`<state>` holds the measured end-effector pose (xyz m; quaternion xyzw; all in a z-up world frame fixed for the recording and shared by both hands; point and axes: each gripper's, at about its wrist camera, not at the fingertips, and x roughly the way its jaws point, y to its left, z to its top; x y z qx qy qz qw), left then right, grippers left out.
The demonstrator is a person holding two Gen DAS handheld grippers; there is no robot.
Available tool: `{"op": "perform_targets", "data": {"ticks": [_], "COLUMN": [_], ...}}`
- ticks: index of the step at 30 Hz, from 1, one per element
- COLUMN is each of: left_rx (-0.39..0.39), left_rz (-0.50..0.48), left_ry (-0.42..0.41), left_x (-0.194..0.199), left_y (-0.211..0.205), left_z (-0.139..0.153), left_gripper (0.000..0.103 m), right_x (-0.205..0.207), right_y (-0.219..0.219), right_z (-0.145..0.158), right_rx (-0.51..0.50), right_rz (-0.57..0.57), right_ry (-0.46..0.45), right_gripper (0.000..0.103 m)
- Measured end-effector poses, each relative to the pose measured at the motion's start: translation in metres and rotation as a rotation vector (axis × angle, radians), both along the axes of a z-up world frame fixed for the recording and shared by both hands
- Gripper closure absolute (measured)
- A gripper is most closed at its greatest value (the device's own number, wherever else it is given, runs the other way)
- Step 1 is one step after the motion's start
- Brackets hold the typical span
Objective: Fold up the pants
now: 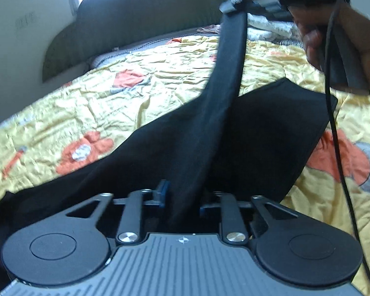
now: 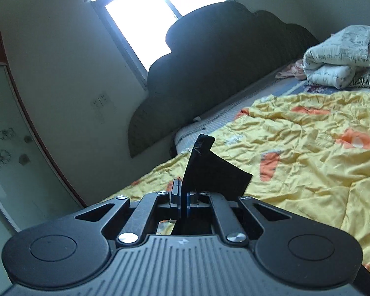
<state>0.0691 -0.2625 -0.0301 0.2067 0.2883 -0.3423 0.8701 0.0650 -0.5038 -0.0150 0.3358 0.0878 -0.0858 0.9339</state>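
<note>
Black pants (image 1: 264, 133) lie partly spread on a yellow flowered quilt (image 1: 86, 103). My left gripper (image 1: 182, 197) is shut on a bunched part of the pants, which run up as a taut strip (image 1: 231, 49) to my right gripper (image 1: 231, 1) at the top right, held in a hand (image 1: 352, 39). In the right wrist view my right gripper (image 2: 183, 197) is shut on a black corner of the pants (image 2: 209, 172), lifted above the quilt (image 2: 308, 160).
A dark padded headboard (image 2: 209, 61) stands against the wall under a bright window (image 2: 155, 12). A folded white blanket (image 2: 340, 56) lies at the head of the bed. A black cable (image 1: 333, 123) hangs from the right gripper. A glass door (image 2: 5, 123) is at left.
</note>
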Motion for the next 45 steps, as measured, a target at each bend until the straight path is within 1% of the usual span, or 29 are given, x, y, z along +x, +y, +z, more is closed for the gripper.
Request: {"op": "perform_targets", "data": {"ticks": [1,3,4,7,8,9,10,12,14,15,17,18,21,22,23,24,25,27,28,29,31,34,37,39,41,42,43,44,45], "left_rx": [-0.013,-0.038,-0.060,-0.171,-0.195,-0.208,-0.199,-0.160,-0.158,-0.165,-0.201,-0.238,-0.384,-0.414,-0.424,-0.395,-0.357,-0.272,-0.235,-0.198,-0.150,-0.119,-0.129,-0.161,-0.204,-0.214,-0.210,-0.200,-0.197], "left_rz": [0.007,0.042,0.062,0.121,0.134,0.137,0.131,0.116,0.136,0.149,0.199,0.238,0.367,0.379,0.368,0.328,0.285,0.183,0.149,0.119,0.083,0.065,0.069,0.085,0.106,0.113,0.117,0.127,0.138], "left_ry": [0.010,0.010,-0.002,-0.064,-0.083,-0.089,-0.078,-0.015,0.049,0.061,0.029,-0.009,-0.133,-0.162,-0.183,-0.195,-0.189,-0.129,-0.091,-0.053,0.000,0.017,0.012,0.007,-0.045,-0.081,-0.101,-0.096,-0.066], "left_x": [0.002,0.007,0.008,0.004,0.002,0.002,0.003,0.008,0.014,0.018,0.020,0.021,0.015,0.012,0.009,0.005,0.001,-0.008,-0.012,-0.015,-0.019,-0.014,-0.013,-0.014,-0.017,-0.020,-0.020,-0.014,-0.006], "left_y": [0.002,0.006,0.008,0.021,0.023,0.024,0.022,0.017,0.018,0.019,0.028,0.034,0.055,0.058,0.057,0.051,0.045,0.032,0.026,0.021,0.013,0.010,0.013,0.016,0.021,0.021,0.019,0.016,0.013], "left_z": [0.001,0.005,0.009,0.023,0.026,0.027,0.025,0.017,0.013,0.013,0.021,0.030,0.058,0.065,0.069,0.069,0.065,0.046,0.036,0.026,0.012,0.003,0.008,0.014,0.022,0.025,0.029,0.030,0.031], "left_gripper": [0.089,0.090,0.091,0.091,0.091,0.091,0.091,0.091,0.091,0.091,0.091,0.091,0.091,0.091,0.089,0.085,0.086,0.086,0.087,0.087,0.088,0.089,0.089,0.089,0.089,0.089,0.089,0.089,0.089], "right_x": [0.002,0.003,0.000,-0.025,-0.031,-0.035,-0.034,-0.019,0.002,0.013,0.026,0.027,0.003,-0.009,-0.020,-0.029,-0.036,-0.040,-0.042,-0.046,-0.056,-0.071,-0.076,-0.081,-0.087,-0.092,-0.085,-0.074,-0.063], "right_y": [-0.001,-0.003,-0.002,0.006,0.008,0.010,0.009,0.004,0.000,0.002,0.012,0.019,0.037,0.041,0.043,0.043,0.041,0.031,0.022,0.015,0.005,0.002,0.001,0.004,0.011,0.017,0.017,0.015,0.011], "right_z": [-0.003,-0.008,-0.005,0.014,0.019,0.022,0.024,0.020,0.013,0.014,0.025,0.037,0.076,0.084,0.087,0.085,0.077,0.049,0.030,0.012,-0.021,-0.046,-0.055,-0.053,-0.044,-0.030,-0.024,-0.017,-0.012], "right_rx": [0.003,0.004,0.001,-0.041,-0.075,-0.096,-0.101,-0.070,-0.019,-0.016,-0.045,-0.063,-0.157,-0.189,-0.210,-0.226,-0.239,-0.228,-0.187,-0.137,-0.053,-0.054,-0.076,-0.113,-0.139,-0.155,-0.173,-0.181,-0.171], "right_rz": [0.000,-0.004,-0.006,0.014,0.026,0.033,0.038,0.035,0.060,0.079,0.112,0.128,0.118,0.096,0.067,0.027,-0.014,-0.085,-0.108,-0.124,-0.157,-0.200,-0.208,-0.213,-0.190,-0.172,-0.158,-0.137,-0.102], "right_ry": [0.017,0.031,0.013,-0.133,-0.172,-0.185,-0.164,-0.054,0.036,0.057,0.049,-0.003,-0.250,-0.316,-0.350,-0.339,-0.301,-0.149,-0.066,-0.010,0.069,0.152,0.192,0.185,0.112,0.092,0.101,0.121,0.140], "right_gripper": [0.099,0.099,0.099,0.099,0.099,0.099,0.099,0.099,0.099,0.099,0.099,0.099,0.099,0.099,0.099,0.099,0.099,0.099,0.099,0.099,0.099,0.099,0.099,0.099,0.099,0.099,0.099,0.099,0.099]}}
